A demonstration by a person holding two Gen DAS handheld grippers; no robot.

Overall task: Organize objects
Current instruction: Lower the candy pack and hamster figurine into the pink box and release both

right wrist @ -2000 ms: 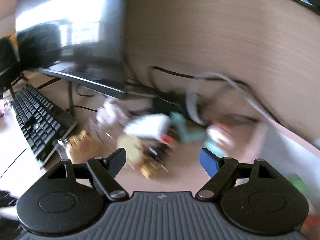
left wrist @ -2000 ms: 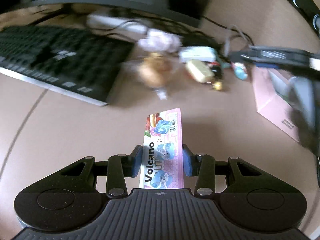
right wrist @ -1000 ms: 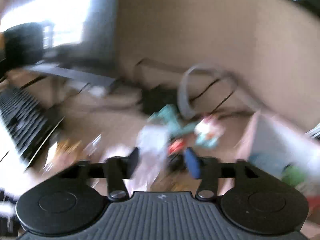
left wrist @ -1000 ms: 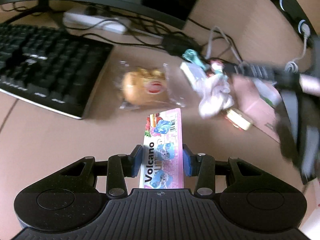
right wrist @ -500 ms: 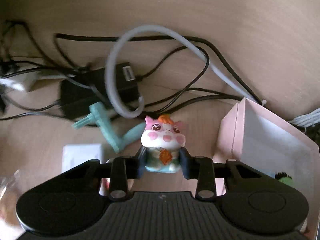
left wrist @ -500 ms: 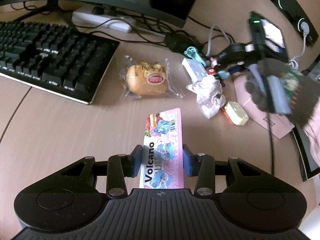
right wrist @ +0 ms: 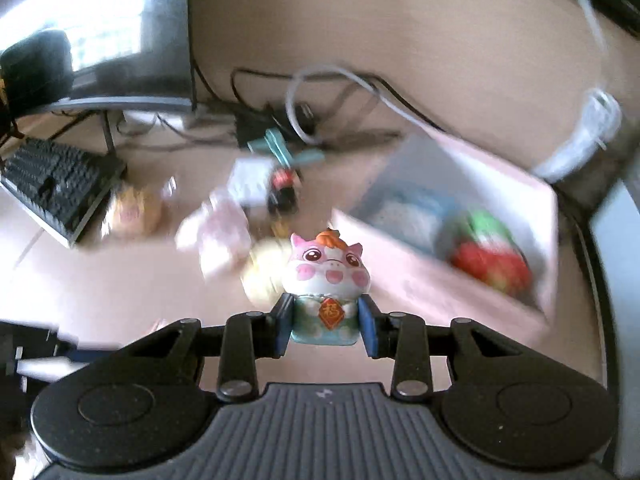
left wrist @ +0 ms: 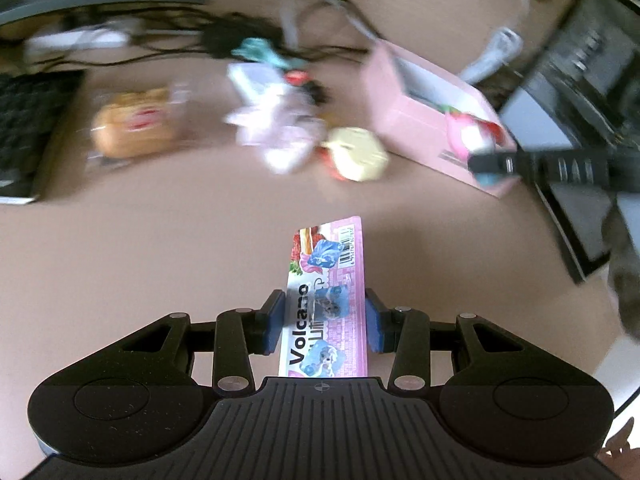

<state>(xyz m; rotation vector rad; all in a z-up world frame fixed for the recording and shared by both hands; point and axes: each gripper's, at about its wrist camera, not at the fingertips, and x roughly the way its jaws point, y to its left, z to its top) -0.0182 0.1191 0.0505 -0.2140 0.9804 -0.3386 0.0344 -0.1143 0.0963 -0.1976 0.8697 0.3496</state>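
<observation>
My left gripper (left wrist: 325, 320) is shut on a pink "Volcano" snack packet (left wrist: 326, 300) and holds it above the desk. My right gripper (right wrist: 325, 330) is shut on a small pink pig figurine (right wrist: 325, 280), lifted off the desk; it also shows in the left wrist view (left wrist: 474, 140) over the open pink box (left wrist: 424, 108). The box (right wrist: 404, 276) sits to the right and holds a red and green item (right wrist: 490, 256). A wrapped bun (left wrist: 134, 128), a crumpled white wrapper (left wrist: 276, 136) and a pale yellow item (left wrist: 358, 154) lie on the desk.
A black keyboard (right wrist: 56, 184) lies at the left. A monitor stand (right wrist: 120, 104), cables (right wrist: 332, 80) and a teal clip (right wrist: 284, 152) sit at the back. A dark laptop-like device (left wrist: 568, 120) is at the right edge of the desk.
My right gripper has lifted the pig figurine and carried it back and right, toward the pink box. My left gripper has swung right, still holding the packet.
</observation>
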